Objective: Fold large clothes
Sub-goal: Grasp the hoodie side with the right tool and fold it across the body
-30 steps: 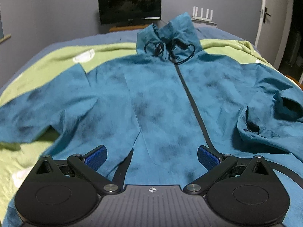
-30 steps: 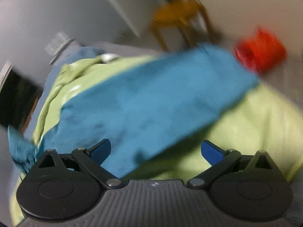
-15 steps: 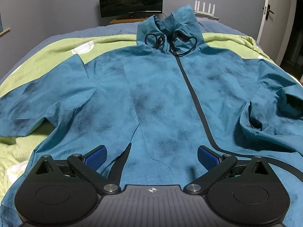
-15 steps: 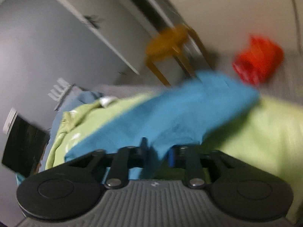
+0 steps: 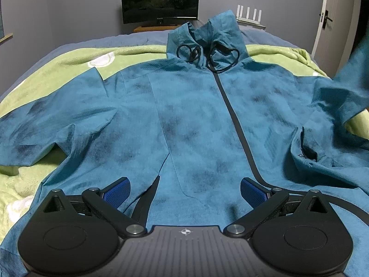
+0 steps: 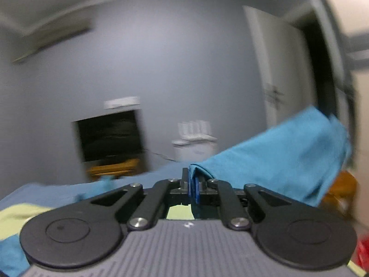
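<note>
The teal jacket [image 5: 196, 120] is spread front-up on the bed [image 5: 69, 60], collar toward 12 o'clock. The left hand-held gripper [image 5: 183, 190] is held apart above the hem. The right hand-held gripper [image 6: 193, 188] is clamped on the sleeve [image 6: 276, 154], lifted at 3 o'clock.

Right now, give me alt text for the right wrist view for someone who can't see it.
The right gripper has its fingers shut on a fold of the teal jacket, which is lifted and trails off to the right. The picture is motion-blurred. Behind are a grey wall, a dark screen and a white door.
</note>
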The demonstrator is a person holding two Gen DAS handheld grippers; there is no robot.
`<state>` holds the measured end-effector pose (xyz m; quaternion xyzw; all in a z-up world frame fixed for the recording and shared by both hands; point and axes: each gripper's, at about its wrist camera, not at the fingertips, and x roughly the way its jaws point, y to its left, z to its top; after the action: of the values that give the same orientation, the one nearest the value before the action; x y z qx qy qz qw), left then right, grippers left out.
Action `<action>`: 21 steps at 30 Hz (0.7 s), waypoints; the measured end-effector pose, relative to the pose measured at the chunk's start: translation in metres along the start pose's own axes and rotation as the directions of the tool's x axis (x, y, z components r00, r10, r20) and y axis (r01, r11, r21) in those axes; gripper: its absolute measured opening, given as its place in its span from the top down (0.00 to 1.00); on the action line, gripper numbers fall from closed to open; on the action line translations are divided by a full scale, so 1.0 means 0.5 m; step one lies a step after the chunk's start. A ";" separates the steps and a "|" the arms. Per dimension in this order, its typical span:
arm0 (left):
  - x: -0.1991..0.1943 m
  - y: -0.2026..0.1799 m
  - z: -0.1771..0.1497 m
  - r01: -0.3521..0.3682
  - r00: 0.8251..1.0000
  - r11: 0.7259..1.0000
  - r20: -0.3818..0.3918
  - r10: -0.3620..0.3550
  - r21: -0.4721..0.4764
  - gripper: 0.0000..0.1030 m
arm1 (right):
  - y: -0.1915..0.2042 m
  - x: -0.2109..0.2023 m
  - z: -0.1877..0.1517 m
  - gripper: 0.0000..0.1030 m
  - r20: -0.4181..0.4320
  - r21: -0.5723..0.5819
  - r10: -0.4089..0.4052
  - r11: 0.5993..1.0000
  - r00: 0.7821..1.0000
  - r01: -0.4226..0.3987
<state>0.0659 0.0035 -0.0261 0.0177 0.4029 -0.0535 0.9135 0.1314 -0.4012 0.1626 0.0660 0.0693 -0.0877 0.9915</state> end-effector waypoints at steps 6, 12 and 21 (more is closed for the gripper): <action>-0.001 0.008 -0.003 0.007 1.000 1.000 0.003 -0.007 -0.014 0.00 | 0.279 0.015 -0.038 0.96 -0.081 -0.156 0.273 0.947 0.959 -0.282; -0.002 0.016 -0.004 0.014 1.000 0.999 0.004 -0.014 -0.031 0.00 | 0.449 0.073 -0.201 0.93 -0.379 -0.161 0.347 0.888 0.858 -0.430; 0.013 0.022 0.013 0.021 0.998 0.998 -0.051 -0.024 -0.057 0.00 | 0.326 0.057 -0.300 0.36 -0.485 0.066 0.372 0.918 0.791 -0.391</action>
<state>0.0764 0.0134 -0.0266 -0.0115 0.4278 -0.0519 0.9023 0.1703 -0.2253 0.0304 0.0799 0.3042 0.1351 0.9396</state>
